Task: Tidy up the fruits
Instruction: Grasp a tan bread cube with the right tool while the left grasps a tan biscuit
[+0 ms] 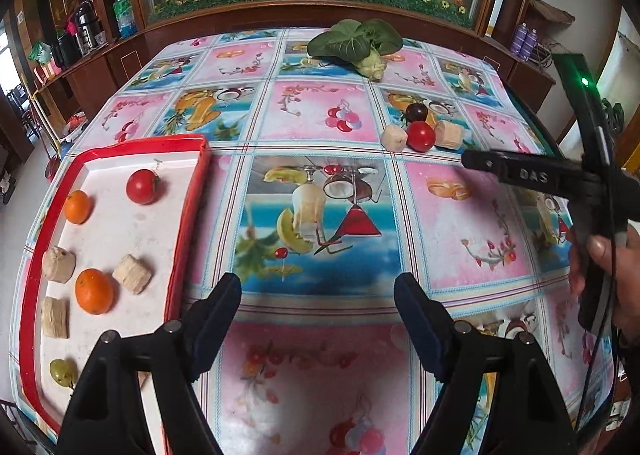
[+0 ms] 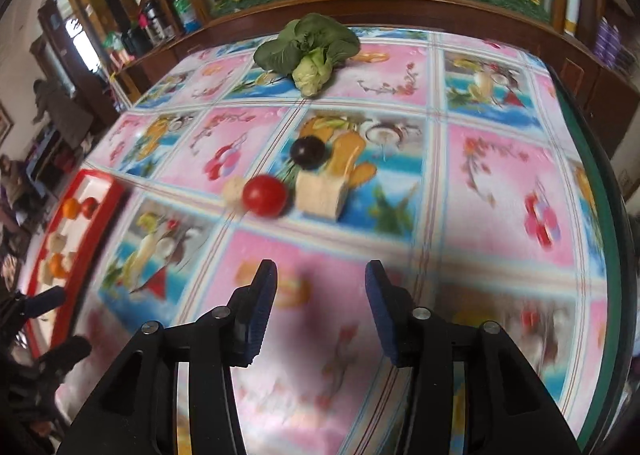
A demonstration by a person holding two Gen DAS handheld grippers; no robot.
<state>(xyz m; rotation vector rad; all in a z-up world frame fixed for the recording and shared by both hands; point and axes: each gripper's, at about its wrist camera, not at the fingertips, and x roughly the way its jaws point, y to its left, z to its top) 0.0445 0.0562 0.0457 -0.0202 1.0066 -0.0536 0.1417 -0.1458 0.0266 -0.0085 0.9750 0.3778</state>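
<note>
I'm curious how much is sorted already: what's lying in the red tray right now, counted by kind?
Oranges: 2
Red tomato: 1
Pale beige chunks: 3
Green grape: 1
Total: 7 in the red tray

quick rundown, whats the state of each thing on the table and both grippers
left gripper: open, empty
right gripper: open, empty
red tray: holds fruit and pale chunks
red tomato: loose on tablecloth, outside tray
dark tomato: loose, outside tray
pale block: beside red tomato
leafy green: lying at far edge
</note>
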